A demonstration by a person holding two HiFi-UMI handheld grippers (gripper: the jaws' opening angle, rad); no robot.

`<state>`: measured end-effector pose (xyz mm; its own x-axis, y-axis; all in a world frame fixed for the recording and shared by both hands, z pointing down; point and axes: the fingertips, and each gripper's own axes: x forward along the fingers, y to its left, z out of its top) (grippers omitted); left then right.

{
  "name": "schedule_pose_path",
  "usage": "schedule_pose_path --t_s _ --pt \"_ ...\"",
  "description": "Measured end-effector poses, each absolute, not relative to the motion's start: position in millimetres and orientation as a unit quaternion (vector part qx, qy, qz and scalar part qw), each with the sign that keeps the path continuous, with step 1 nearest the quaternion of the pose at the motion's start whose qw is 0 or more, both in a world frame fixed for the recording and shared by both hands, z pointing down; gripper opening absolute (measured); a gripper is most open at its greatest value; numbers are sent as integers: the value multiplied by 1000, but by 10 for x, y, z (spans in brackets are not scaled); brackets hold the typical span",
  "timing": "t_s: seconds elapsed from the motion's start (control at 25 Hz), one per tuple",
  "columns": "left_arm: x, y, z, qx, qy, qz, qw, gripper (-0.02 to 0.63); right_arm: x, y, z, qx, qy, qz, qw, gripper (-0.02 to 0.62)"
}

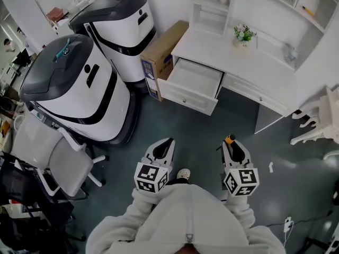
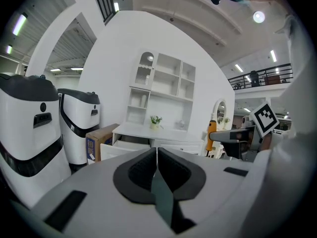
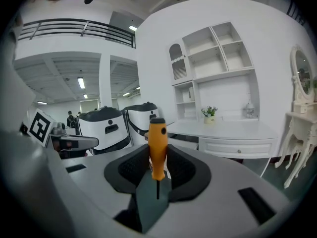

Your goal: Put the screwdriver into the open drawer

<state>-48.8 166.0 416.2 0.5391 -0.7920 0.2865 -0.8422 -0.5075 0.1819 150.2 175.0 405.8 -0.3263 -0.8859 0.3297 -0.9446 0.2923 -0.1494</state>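
Observation:
My right gripper (image 3: pixel 158 163) is shut on a screwdriver (image 3: pixel 158 148) with an orange handle, held upright with its black shaft pointing down between the pads. In the head view that gripper (image 1: pixel 232 144) hangs over the dark floor, the orange handle (image 1: pixel 229 139) showing at its tip. My left gripper (image 2: pixel 156 167) is shut with nothing in it; it is level with the right one (image 1: pixel 165 147). The open drawer (image 1: pixel 192 84) juts from the left end of a white desk (image 1: pixel 238 62), ahead of both grippers and some way off.
Two large white and grey machines (image 1: pixel 74 86) stand at the left, with a cardboard box (image 1: pixel 161 57) between them and the desk. A white office chair (image 1: pixel 50 160) is at the lower left. White carved furniture (image 1: pixel 320 120) stands at the right. Dark floor (image 1: pixel 196 131) lies between me and the drawer.

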Motion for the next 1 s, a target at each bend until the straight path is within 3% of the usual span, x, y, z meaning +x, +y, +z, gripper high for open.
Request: schedule_pose_path --t_s 1.0 --pt "-625 1247 4345 871 -452 79 175 25 1341 1377 4108 589 -784 164 107 123"
